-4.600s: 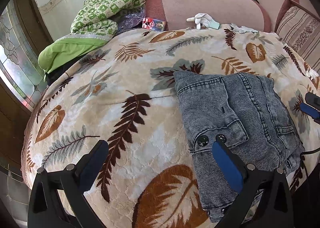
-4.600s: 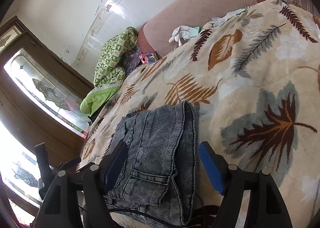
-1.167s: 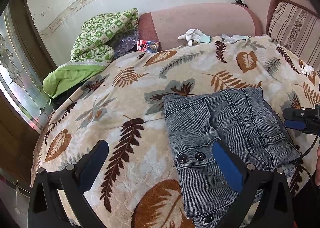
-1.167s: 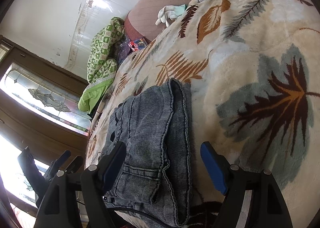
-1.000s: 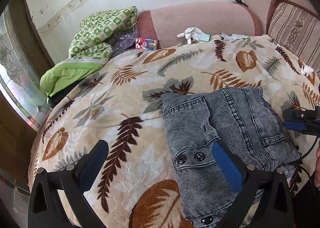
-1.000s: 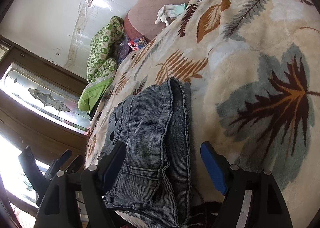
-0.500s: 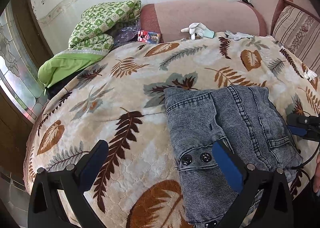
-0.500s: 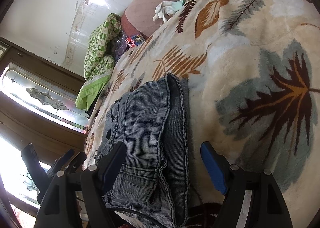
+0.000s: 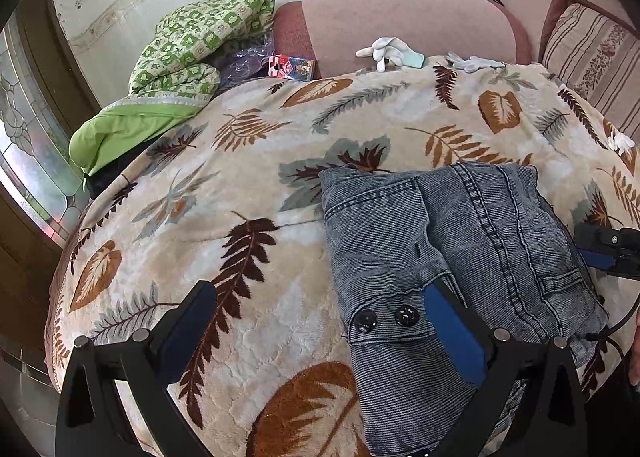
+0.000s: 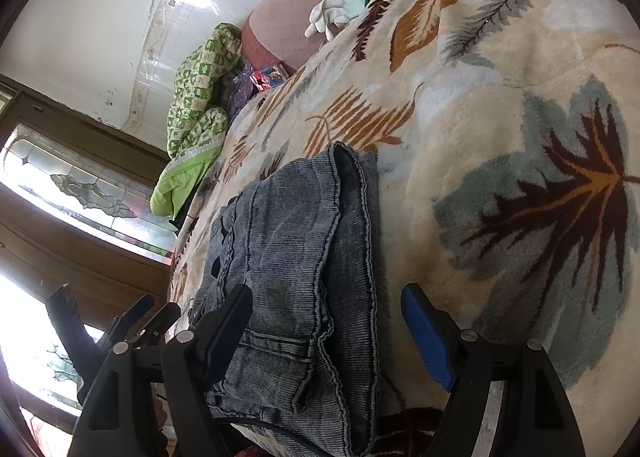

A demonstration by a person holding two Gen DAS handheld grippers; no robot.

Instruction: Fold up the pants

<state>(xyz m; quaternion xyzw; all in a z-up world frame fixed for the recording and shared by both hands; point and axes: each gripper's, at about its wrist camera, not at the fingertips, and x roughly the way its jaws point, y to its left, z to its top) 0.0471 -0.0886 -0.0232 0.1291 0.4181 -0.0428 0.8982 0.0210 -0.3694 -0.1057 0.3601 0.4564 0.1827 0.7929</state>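
Note:
Grey denim pants (image 9: 448,241) lie folded into a compact stack on the leaf-patterned blanket (image 9: 240,185), near its front right edge. Two black buttons show on the waistband. My left gripper (image 9: 316,321) is open and empty, hovering over the pants' left edge; its right fingertip (image 9: 448,321) is above the denim. My right gripper (image 10: 328,321) is open and empty over the near end of the pants (image 10: 296,265). The right gripper also shows at the right edge of the left wrist view (image 9: 608,253).
A pink sofa back (image 9: 400,29) runs behind the blanket. A green quilt (image 9: 180,69) is piled at the back left, beside a small colourful box (image 9: 292,67). White gloves (image 9: 388,51) lie at the back edge. A striped cushion (image 9: 592,61) is at the right. A glass door is left.
Both grippers stay open over the folded pants. The views shift slightly; the pants have not visibly moved.

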